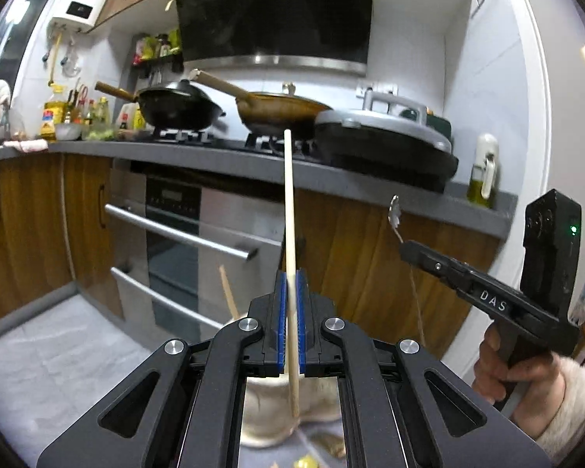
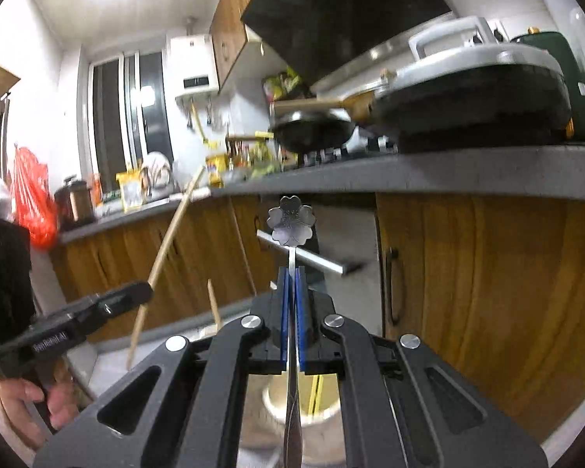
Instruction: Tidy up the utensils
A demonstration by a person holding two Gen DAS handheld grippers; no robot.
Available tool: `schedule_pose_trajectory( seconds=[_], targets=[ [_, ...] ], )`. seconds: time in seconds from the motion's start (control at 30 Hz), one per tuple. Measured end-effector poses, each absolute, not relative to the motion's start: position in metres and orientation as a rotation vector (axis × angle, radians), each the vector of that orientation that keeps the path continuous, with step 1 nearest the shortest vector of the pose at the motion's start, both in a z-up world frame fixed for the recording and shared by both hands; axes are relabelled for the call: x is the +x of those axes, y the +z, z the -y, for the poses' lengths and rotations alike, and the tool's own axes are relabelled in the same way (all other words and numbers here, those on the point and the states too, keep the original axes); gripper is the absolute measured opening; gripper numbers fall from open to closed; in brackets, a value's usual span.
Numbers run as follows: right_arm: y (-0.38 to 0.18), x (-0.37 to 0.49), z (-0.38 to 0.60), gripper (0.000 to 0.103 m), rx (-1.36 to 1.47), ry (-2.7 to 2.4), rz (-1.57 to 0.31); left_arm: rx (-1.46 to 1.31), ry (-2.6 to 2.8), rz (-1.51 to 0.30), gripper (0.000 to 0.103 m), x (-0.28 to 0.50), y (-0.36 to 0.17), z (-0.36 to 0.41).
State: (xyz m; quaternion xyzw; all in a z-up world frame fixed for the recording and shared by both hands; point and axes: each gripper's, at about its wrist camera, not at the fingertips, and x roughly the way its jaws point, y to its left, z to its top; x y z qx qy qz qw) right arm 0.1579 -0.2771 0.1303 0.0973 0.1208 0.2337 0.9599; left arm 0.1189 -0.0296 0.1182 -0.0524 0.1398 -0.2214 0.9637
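While the left gripper (image 1: 291,288) clamps a wooden chopstick (image 1: 289,202), the right gripper (image 2: 292,288) pinches a flower-ended metal spoon (image 2: 291,221) before kitchen cabinets (image 2: 487,273).

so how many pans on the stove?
2: black wok on the left burner, brown pan on the right burner. The lidded grey appliance beside them isn't counted.

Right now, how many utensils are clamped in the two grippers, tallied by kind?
Wooden chopstick, in the left gripper: 1
Metal spoon with flower-shaped handle end, in the right gripper: 1
Total: 2
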Motion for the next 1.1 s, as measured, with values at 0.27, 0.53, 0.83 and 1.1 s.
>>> schedule_pose_trajectory(
  seconds=[0.27,0.53,0.83,1.1],
  targets=[
    [0.113,0.196,0.269,0.003,0.277,0.393,-0.182,-0.228,-0.421,-0.225,0.005,0.162,0.094,0.026],
    [0.089,0.214,0.267,0.003,0.279,0.306,-0.172,-0.171,-0.398,-0.196,0.005,0.162,0.073,0.035],
    [0.069,0.214,0.265,0.003,0.255,0.308,-0.219,-0.175,-0.397,-0.237,0.005,0.158,0.055,0.030],
    [0.059,0.198,0.268,0.003,0.239,0.340,-0.261,-0.117,-0.391,-0.262,0.005,0.144,0.049,0.030]
  ],
)
